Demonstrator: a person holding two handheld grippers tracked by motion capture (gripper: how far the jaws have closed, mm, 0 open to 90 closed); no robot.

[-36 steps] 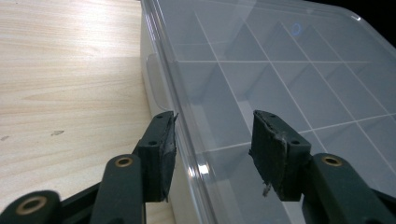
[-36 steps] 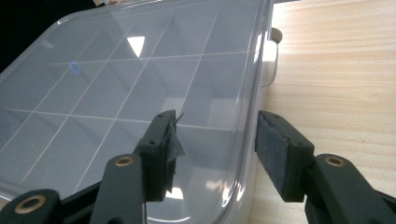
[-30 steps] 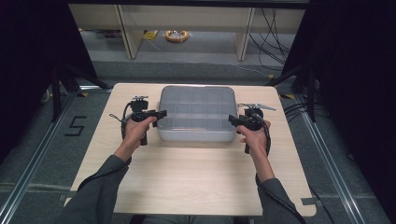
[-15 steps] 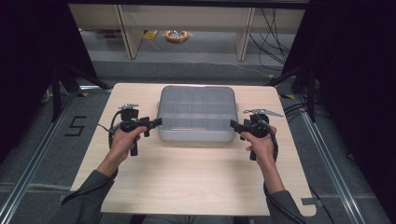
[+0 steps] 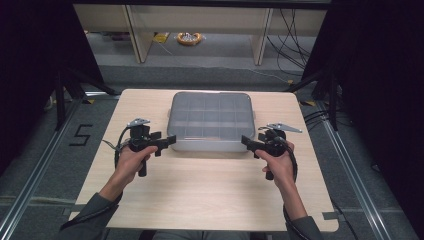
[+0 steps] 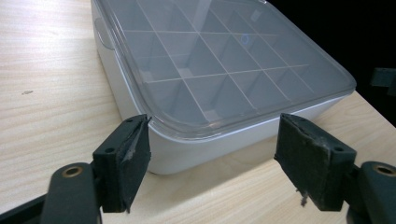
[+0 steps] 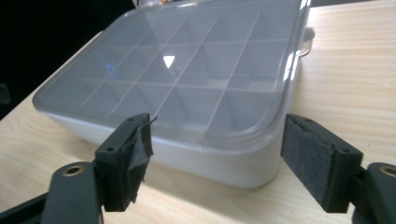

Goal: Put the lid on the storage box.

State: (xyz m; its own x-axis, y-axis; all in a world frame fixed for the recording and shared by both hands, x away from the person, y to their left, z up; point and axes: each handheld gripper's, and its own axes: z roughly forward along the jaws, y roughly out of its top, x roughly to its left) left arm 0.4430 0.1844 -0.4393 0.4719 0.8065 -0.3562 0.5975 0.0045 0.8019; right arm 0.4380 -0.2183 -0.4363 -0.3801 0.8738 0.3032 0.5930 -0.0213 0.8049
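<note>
Two tongs, left (image 5: 171,140) and right (image 5: 245,141), have just been opening, holding nothing, flanking the box (image 5: 210,120) sitting mid-frame on the counter (image 5: 200,195). Likely light, rigid, slippery; grip its side walls.

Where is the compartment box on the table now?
In the high view the compartment box sits at the table's far middle, between the left gripper and right gripper.

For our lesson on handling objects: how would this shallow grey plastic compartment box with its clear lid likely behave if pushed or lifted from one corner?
The shallow grey plastic compartment box looks rigid and wide, so it should slide rather than tip. Its compartments appear empty through the clear lid, so it is probably light. Its glossy walls may slip on the pale wooden table, and lifting at one corner would likely tilt it.
</note>
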